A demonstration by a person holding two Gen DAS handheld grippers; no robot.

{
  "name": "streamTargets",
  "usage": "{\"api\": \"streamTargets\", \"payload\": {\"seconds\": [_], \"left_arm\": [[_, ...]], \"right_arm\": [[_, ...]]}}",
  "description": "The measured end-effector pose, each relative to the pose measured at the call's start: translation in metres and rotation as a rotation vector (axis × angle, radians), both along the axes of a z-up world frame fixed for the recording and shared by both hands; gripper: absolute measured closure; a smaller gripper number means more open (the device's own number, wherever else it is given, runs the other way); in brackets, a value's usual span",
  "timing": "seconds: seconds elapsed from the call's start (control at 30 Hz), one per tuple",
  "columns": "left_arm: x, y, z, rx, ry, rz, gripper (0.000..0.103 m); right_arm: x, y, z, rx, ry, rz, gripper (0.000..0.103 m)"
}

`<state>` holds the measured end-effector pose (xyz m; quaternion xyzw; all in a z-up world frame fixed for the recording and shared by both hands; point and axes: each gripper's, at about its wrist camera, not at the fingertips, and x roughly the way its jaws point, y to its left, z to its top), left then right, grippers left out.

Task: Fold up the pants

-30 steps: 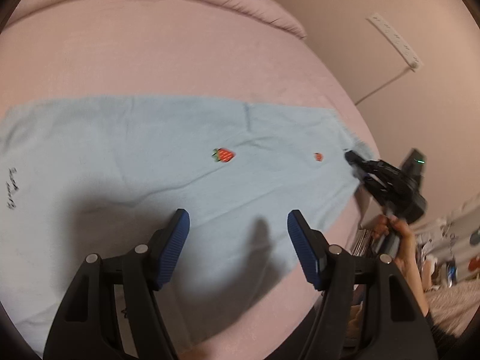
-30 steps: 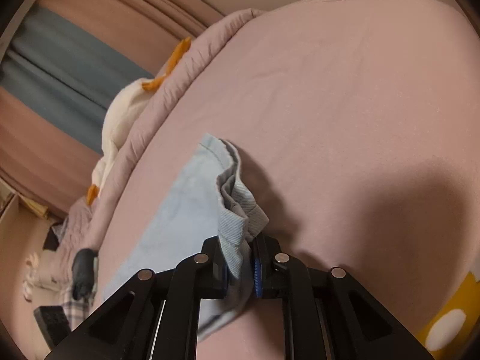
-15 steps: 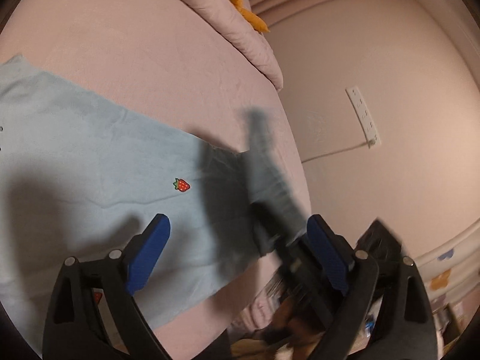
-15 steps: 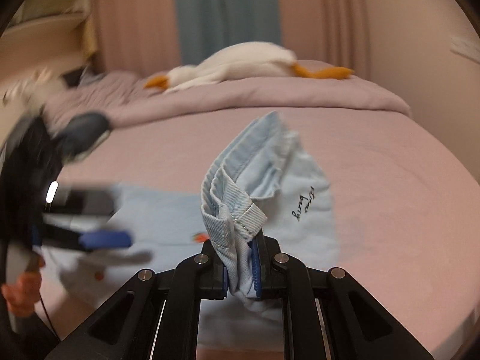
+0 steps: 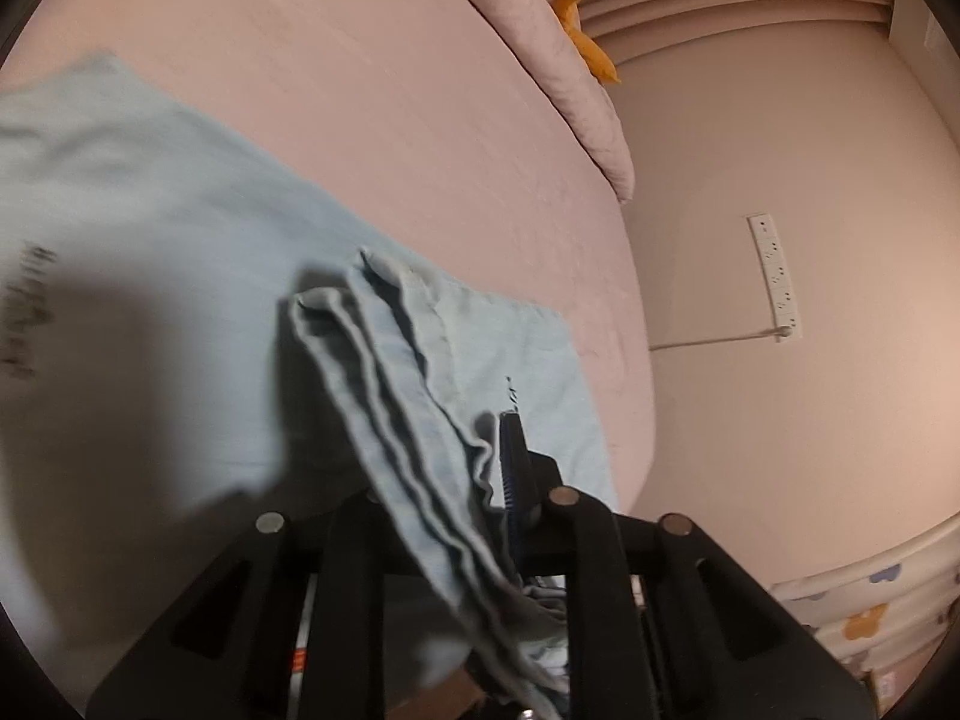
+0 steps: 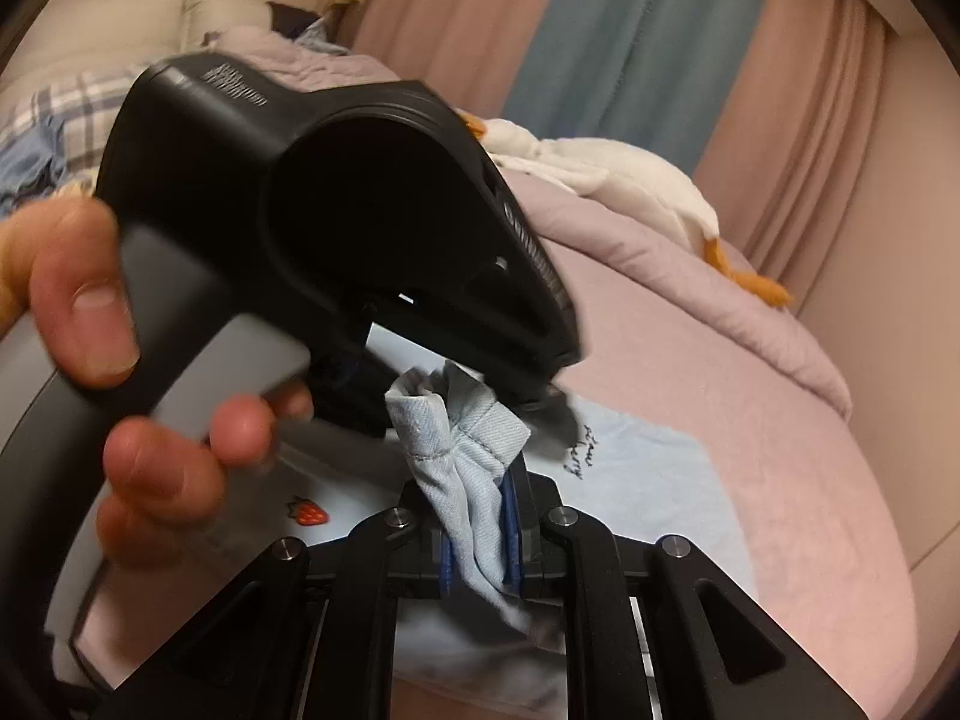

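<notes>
Light blue pants [image 5: 150,276] with a strawberry patch [image 6: 307,511] lie spread on the pink bed. My left gripper [image 5: 456,480] is shut on a bunched hem of the pants [image 5: 390,372] and holds it above the flat cloth. My right gripper [image 6: 480,540] is shut on another bunched hem [image 6: 456,438], lifted off the bed. In the right wrist view the left gripper's black body [image 6: 336,222] and the hand holding it [image 6: 120,360] sit right in front, touching the same raised cloth.
The pink bed [image 5: 360,90] ends at a wall on the right with a power strip [image 5: 777,276]. A rolled pink duvet [image 6: 690,276] and a white goose plush [image 6: 630,180] lie at the bed's head. Curtains [image 6: 630,30] hang behind.
My left gripper was open over the flat pants and has shut on a hem. My right gripper swung the lifted hem over to the left gripper; both now hold cloth close together.
</notes>
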<state>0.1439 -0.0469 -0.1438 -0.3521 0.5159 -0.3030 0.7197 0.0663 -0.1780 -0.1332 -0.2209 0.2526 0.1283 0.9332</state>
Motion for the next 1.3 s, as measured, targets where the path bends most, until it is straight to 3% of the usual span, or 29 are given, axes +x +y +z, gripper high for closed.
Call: {"api": "streamTargets", "payload": {"seconds": [0.3,0.37,0.43,0.5,0.57,0.63,0.7,0.8,0.9,0.93,1.03,1.1,1.2,1.27,1.3], "left_arm": [[0.003,0.040,0.003,0.120,-0.077,0.066,0.090],[0.005,0.041,-0.002,0.168,-0.077,0.061,0.084],[0.005,0.048,-0.006,0.261,-0.079,0.068,0.071],[0.002,0.060,-0.008,0.290,-0.087,0.086,0.068],[-0.002,0.075,-0.007,0.288,-0.093,0.099,0.061],[-0.009,0.085,0.000,0.351,-0.131,0.133,0.055],[-0.017,0.091,0.010,0.385,-0.175,0.141,0.055],[-0.028,0.086,0.022,0.379,-0.241,0.112,0.055],[-0.039,0.061,0.032,0.377,-0.312,0.027,0.056],[-0.041,0.050,0.034,0.369,-0.330,-0.016,0.056],[-0.050,0.012,0.030,0.324,-0.350,-0.152,0.062],[-0.051,-0.008,0.017,0.351,-0.346,-0.187,0.067],[-0.047,-0.005,-0.008,0.418,-0.274,-0.140,0.071],[-0.049,0.019,-0.026,0.391,-0.210,-0.072,0.095],[-0.051,0.028,-0.030,0.362,-0.191,-0.045,0.097]], "right_arm": [[-0.002,0.037,-0.004,-0.016,0.027,0.112,0.089],[-0.001,0.041,-0.011,-0.044,0.040,0.130,0.089],[0.001,0.046,-0.021,-0.080,0.083,0.136,0.083],[-0.002,0.045,-0.025,-0.053,0.152,0.155,0.062],[-0.009,0.030,-0.020,0.043,0.212,0.196,0.061],[-0.015,0.013,-0.008,0.145,0.264,0.233,0.052],[-0.014,-0.014,0.007,0.288,0.327,0.254,0.051],[0.004,-0.066,0.026,0.511,0.395,0.189,0.051],[0.025,-0.106,0.030,0.631,0.416,0.075,0.053],[0.036,-0.117,0.032,0.622,0.409,0.019,0.064],[0.047,-0.116,0.033,0.564,0.421,0.014,0.084],[0.059,-0.100,0.033,0.486,0.462,0.069,0.090],[0.082,-0.071,0.022,0.366,0.573,0.158,0.090],[0.079,-0.047,0.012,0.272,0.605,0.205,0.090],[0.076,-0.037,0.009,0.248,0.618,0.232,0.090]]}}
